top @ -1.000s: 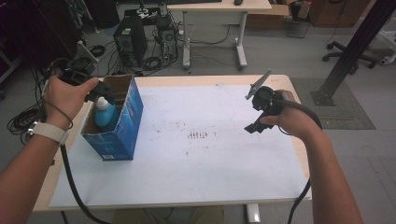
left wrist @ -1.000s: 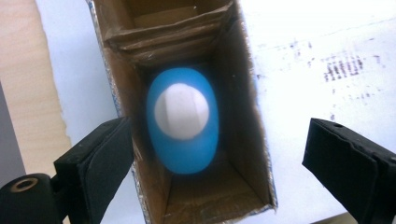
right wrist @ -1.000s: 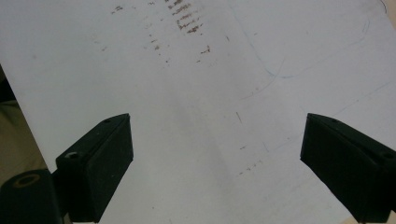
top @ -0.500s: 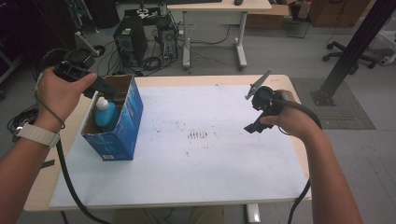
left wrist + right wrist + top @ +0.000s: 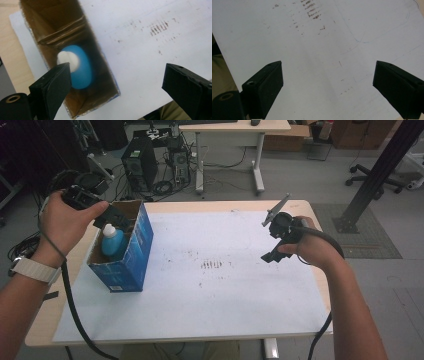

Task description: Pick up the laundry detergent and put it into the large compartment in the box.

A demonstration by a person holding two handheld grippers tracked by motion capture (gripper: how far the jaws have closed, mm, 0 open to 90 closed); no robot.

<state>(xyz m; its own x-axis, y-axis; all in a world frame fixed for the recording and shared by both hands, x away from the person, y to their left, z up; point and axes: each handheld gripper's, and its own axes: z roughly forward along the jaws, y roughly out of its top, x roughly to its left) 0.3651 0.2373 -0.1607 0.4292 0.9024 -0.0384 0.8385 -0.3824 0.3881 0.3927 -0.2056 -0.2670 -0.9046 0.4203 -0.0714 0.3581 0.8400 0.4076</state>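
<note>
The light-blue plastic bottle with a white cap [image 5: 112,241] stands upright inside the open-topped blue cardboard box [image 5: 131,262], which sits at the left of the white-paper-covered worktop [image 5: 215,300]. In the left gripper view the bottle [image 5: 80,67] lies below and between the spread jaws, near the box's brown inner wall [image 5: 50,25].

Handling, as judged: small plastic bottle, prob. light, body smooth and somewhat squeezable, so slippery under hard pads. The cap and neck are the stiffest part and the only part clear of the box walls. Take hold there, jaws approx. vertical, one each side of the neck. Avoid the shoulder; the pads could slide off it. The box is light card and may shift or tip if you drag the bottle against a wall, so lift straight up.

Your left hand-held gripper [image 5: 102,215] is released, jaws wide, holding nothing, poised over the box's far end. Your right hand-held gripper [image 5: 274,240] is also released, empty, above bare paper at the worktop's right.

Change vs. 0.5 s ago: left hand-held gripper has lifted and drawn slightly back toward the box's outer edge; bottle, box and right hand-held gripper are unchanged.
</note>
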